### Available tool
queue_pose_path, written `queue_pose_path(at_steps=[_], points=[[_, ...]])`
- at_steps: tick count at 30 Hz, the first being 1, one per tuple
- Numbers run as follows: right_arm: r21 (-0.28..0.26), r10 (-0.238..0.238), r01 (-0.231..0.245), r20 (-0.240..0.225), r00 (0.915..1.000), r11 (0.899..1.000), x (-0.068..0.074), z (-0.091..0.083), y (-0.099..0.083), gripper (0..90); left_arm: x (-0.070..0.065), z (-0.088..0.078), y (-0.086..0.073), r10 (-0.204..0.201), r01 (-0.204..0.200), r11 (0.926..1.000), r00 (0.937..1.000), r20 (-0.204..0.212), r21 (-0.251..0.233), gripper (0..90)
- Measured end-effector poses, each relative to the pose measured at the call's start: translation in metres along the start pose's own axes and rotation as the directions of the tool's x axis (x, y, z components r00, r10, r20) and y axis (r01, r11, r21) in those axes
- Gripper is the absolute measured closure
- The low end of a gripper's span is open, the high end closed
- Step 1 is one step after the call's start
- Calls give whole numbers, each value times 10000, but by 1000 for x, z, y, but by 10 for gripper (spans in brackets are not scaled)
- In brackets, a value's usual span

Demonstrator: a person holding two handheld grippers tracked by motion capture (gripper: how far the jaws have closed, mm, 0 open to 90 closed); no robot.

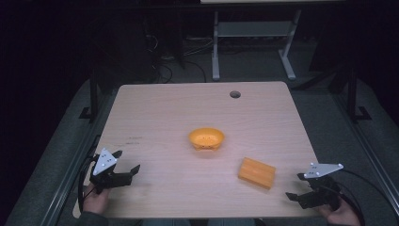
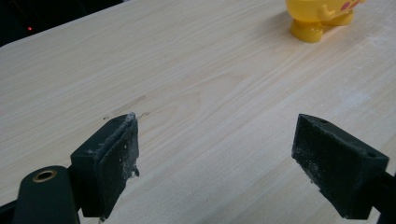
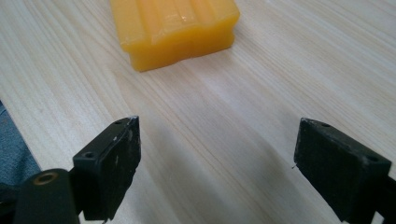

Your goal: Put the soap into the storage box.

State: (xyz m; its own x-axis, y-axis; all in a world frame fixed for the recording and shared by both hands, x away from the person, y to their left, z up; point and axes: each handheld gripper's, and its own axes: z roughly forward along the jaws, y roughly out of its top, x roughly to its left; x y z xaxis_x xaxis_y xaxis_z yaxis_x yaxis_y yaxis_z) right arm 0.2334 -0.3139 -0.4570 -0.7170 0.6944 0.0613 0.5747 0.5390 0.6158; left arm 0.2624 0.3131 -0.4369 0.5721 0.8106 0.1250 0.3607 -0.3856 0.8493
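Fingers apart on my left gripper (image 1: 128, 161) and right gripper (image 1: 296, 186), both empty. Orange block (image 1: 256, 173) lies on surface (image 1: 155, 117) at right gripper's ten o'clock; yellow bowl (image 1: 206, 138) mid-surface.

We see a light wood-grain table (image 1: 155, 117) | round hole (image 1: 235, 94) near its far edge | orange bowl-like dish (image 1: 206, 138) at its middle | ridged orange block (image 1: 256, 173) lying nearer, to the dish's right, apart
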Motion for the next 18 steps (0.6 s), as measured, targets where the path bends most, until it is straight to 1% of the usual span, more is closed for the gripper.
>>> queue_pose_path(at_steps=[5, 6, 7, 11, 13, 18], points=[[98, -64, 64, -32, 10000, 9999, 0, 0, 4, 146, 0, -1, 0, 50, -50, 10000, 10000, -20, -32, 142], [119, -178, 179, -45, 9998, 9998, 1, 1, 7, 146, 0, -1, 0, 36, -36, 10000, 10000, -20, -37, 142], [119, -178, 179, -45, 9998, 9998, 1, 1, 7, 146, 0, -1, 0, 36, -36, 10000, 10000, -12, -56, 142], [313, -397, 403, -183, 9990, 9987, 3, 3, 17, 146, 0, -2, 0, 73, -73, 10000, 10000, -16, -68, 142], [326, -538, 544, -178, 9984, 9980, 4, 4, 19, 145, 0, -2, 0, 80, -80, 9999, 10000, -16, -109, 142], [283, -593, 601, -259, 9979, 9978, 5, 4, 24, 146, 1, -2, 0, 60, -60, 10000, 10000, -19, -50, 142]])
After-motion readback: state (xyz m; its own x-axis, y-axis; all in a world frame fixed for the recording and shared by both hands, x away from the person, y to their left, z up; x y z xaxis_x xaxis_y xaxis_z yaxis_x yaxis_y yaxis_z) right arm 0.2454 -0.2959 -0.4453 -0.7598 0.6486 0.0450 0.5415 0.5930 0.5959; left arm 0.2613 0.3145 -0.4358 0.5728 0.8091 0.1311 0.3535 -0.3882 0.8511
